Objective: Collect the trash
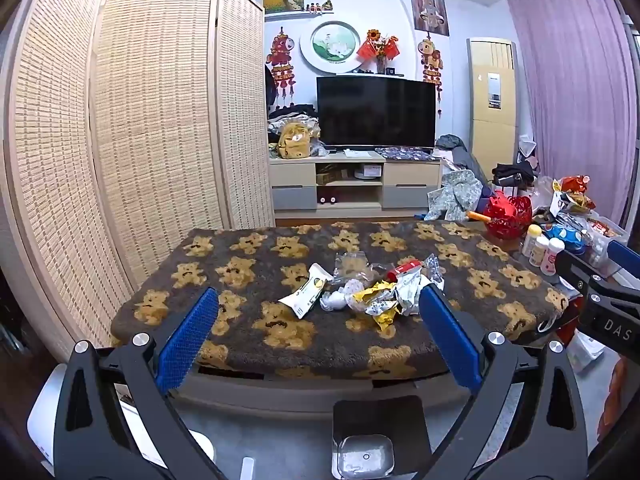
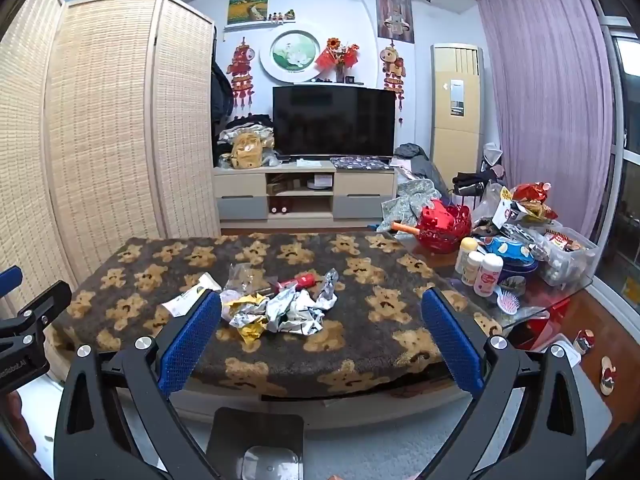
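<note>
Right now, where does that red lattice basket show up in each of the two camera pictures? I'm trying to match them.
Left wrist view: the red basket sits at the far right, beyond the teddy-bear blanket, behind three small bottles.
Right wrist view: the red basket sits right of centre, at the blanket's far right corner.
Shared landmark: the black television on the back wall.

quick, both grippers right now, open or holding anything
left gripper: open, holding nothing.
right gripper: open, holding nothing.
</note>
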Available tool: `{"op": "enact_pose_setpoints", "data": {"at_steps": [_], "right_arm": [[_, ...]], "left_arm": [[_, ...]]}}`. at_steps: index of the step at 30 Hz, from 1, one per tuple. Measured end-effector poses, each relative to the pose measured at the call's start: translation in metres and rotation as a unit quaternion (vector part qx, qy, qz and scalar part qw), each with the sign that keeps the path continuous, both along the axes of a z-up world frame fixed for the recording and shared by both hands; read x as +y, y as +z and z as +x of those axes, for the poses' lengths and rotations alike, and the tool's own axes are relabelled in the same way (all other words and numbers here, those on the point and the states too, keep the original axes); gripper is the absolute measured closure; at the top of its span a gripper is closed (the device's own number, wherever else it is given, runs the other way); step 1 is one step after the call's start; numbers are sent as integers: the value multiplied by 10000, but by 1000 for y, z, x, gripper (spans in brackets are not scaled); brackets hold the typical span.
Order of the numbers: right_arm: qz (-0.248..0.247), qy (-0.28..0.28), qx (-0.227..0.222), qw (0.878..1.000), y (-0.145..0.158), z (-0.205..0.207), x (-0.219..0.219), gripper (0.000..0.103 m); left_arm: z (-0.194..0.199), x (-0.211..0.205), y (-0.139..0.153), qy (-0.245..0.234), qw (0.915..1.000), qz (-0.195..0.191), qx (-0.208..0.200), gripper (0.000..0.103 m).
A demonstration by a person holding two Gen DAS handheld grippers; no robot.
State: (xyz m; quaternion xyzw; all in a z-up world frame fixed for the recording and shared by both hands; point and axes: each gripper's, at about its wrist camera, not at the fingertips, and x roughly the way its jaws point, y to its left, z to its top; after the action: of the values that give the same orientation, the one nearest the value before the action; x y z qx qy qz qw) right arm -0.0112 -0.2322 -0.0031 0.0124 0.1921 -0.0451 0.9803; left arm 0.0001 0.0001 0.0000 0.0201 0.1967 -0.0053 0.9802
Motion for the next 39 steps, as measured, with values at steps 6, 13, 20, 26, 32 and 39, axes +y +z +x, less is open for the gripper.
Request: {"op": "enact_pose_setpoints", "data": {"at_steps": [6, 13, 20, 26, 32, 39], "right_arm": [[3, -11, -6, 10000, 1, 1, 0, 3], [19, 5, -51, 10000, 7, -5, 0, 3], [12, 18, -31, 10000, 3, -2, 1, 3], [36, 47, -17, 10000, 1, -2, 3, 3], [36, 38, -16, 10000, 0, -2, 2, 3], [43, 35, -12, 10000, 1, -1, 3, 3]], "left_arm": [[0, 0, 0, 1, 10000, 1, -13, 8], [0, 0, 0, 0, 10000, 2, -19, 8], [0, 0, 0, 0, 10000, -6, -30, 8], [0, -1, 0, -13, 10000, -12, -24, 8], [1, 3, 8, -1, 10000, -18, -34, 8], [0, 3, 7, 0, 10000, -22, -43, 8]]}}
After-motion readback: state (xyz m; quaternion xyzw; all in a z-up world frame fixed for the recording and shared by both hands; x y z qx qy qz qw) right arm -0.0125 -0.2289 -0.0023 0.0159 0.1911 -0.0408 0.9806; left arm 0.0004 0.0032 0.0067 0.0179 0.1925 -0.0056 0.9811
